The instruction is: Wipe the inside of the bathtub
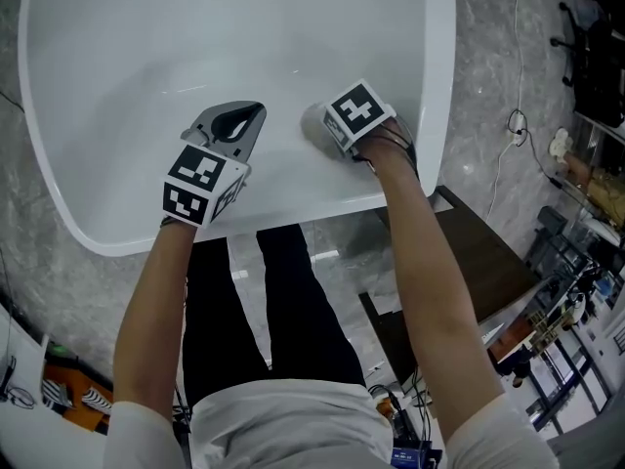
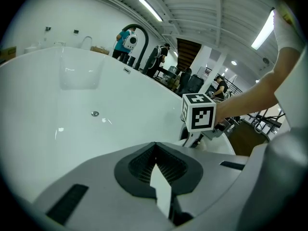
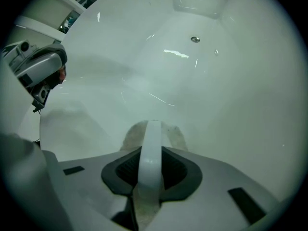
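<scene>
White bathtub [image 1: 146,47] interior, right tool [image 1: 332,130] clamped on wiping pad [image 3: 176,136] against wall, arm outstretched, left tool [image 1: 250,117] closed, hovering beside

White bathtub [image 1: 195,27] standing on a grey marbled floor [image 1: 488,76]
A dark brown panel [image 1: 488,262] lies on the floor just beside the bathtub's near right corner. Inside the bathtub, a pale cloth [image 3: 144,134] presses against the near wall, and a small round drain [image 3: 195,39] sits farther in.
</scene>
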A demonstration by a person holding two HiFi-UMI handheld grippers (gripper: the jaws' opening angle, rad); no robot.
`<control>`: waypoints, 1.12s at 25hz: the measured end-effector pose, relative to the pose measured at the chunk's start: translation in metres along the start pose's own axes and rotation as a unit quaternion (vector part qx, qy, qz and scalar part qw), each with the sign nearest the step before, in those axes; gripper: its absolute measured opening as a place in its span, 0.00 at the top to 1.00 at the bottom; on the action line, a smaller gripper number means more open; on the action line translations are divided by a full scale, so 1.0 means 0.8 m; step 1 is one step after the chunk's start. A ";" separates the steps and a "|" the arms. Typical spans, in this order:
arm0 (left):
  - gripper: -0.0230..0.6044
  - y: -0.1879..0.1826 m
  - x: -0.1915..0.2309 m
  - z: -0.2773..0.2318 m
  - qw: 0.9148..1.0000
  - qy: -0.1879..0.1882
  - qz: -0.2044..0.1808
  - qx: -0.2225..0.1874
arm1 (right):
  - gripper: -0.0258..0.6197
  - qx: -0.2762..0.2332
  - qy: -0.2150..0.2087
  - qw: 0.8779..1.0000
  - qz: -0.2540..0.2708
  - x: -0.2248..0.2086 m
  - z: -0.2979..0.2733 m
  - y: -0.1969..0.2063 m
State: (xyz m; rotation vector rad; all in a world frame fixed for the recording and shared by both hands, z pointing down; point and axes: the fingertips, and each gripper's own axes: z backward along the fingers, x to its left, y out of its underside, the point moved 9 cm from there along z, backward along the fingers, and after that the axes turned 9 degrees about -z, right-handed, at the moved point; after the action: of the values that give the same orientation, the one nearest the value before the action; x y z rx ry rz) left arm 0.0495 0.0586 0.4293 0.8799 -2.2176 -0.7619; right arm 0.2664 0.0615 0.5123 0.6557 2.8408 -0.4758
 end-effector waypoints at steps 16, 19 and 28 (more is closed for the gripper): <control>0.95 0.033 0.039 0.037 0.999 -0.007 -0.009 0.029 | 0.82 -0.017 -0.038 0.999 -0.012 0.052 -0.018 -0.028; 0.95 0.039 0.049 0.055 0.999 -0.013 -0.005 0.033 | 0.82 -0.024 -0.056 0.998 -0.015 0.072 -0.019 -0.038; 0.95 0.063 0.079 0.109 0.998 -0.045 0.005 0.036 | 0.82 -0.031 -0.084 0.996 -0.002 0.135 -0.034 -0.068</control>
State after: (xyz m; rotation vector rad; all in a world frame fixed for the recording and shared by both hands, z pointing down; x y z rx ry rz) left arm -0.0688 0.0663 0.4300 0.8844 -2.3389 -0.7338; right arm 0.1436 0.0671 0.5249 0.5713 2.6864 -0.4202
